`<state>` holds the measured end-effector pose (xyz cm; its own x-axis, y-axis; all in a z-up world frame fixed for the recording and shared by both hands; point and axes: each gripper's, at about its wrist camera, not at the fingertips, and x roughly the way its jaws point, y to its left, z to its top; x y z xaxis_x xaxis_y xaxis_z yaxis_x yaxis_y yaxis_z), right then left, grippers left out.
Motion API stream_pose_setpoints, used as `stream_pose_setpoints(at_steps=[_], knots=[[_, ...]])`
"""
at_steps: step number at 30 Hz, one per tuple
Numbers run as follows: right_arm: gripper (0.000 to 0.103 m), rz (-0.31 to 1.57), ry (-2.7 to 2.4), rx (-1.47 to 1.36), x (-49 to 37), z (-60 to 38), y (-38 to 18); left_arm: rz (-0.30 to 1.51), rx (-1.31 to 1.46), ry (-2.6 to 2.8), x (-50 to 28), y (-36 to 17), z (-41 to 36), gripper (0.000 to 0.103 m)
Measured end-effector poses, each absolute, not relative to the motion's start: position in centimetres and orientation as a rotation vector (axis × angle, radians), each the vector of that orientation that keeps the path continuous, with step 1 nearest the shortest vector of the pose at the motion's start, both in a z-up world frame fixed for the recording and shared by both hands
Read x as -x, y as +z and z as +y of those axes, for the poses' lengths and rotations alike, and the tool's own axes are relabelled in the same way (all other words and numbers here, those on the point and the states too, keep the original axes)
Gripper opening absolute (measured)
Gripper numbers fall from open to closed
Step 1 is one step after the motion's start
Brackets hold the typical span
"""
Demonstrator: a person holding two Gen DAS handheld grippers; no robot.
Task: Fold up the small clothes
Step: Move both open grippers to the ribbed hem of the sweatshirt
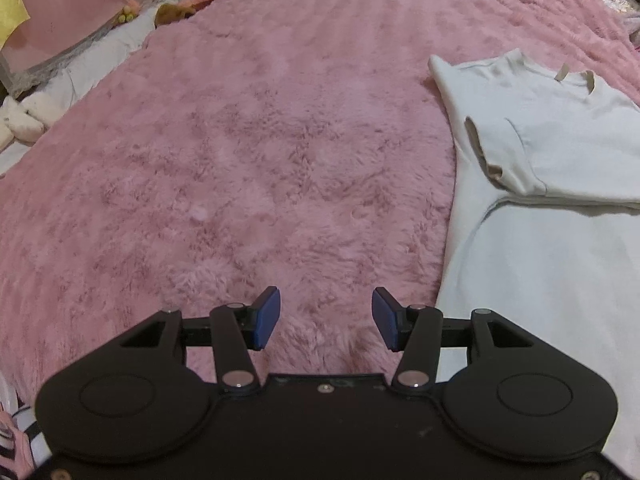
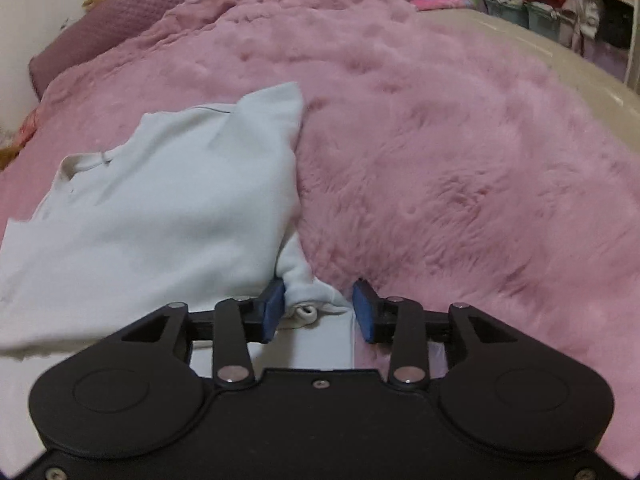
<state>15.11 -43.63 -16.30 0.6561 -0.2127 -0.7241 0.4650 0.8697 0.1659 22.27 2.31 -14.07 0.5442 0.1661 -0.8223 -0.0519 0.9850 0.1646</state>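
Your right gripper (image 2: 319, 310) sits wide apart around a bunched edge of the soft white T-shirt (image 2: 168, 196). The shirt lies on the fluffy pink blanket (image 2: 460, 160). Your left gripper (image 1: 326, 318), wide apart and empty, hangs beside the shirt over bare fluff.

A bed bears a shaggy pink blanket (image 1: 248, 152) spread over nearly all of it. On the blanket lies a pale, partly folded shirt (image 1: 552, 184), one sleeve turned across its chest. A mauve pillow (image 2: 132, 12) sits beyond the shirt.
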Motion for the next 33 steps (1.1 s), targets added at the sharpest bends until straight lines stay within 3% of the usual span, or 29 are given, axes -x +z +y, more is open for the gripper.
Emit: stream_pose_setpoints(at_steps=[6,16,20,33], knots=[[0.038,0.717,-0.388,-0.291,-11.6,-41.6,-12.9,0.983,-0.125,0.107,-21.0,-13.4,1.9,0.052],[0.048,0.656,-0.418,-0.129,2.8,-36.1,-6.7,0.969,-0.13,0.04,-14.6,-13.5,0.4,0.053],[0.061,0.701,-0.455,-0.148,6.7,-34.4,-7.2,0.992,-0.085,0.027,-11.5,-14.5,0.5,0.053],[0.061,0.7,-0.581,-0.324,15.8,-28.2,-11.5,1.082,-0.122,-0.058,-3.3,-18.2,-2.9,0.053]])
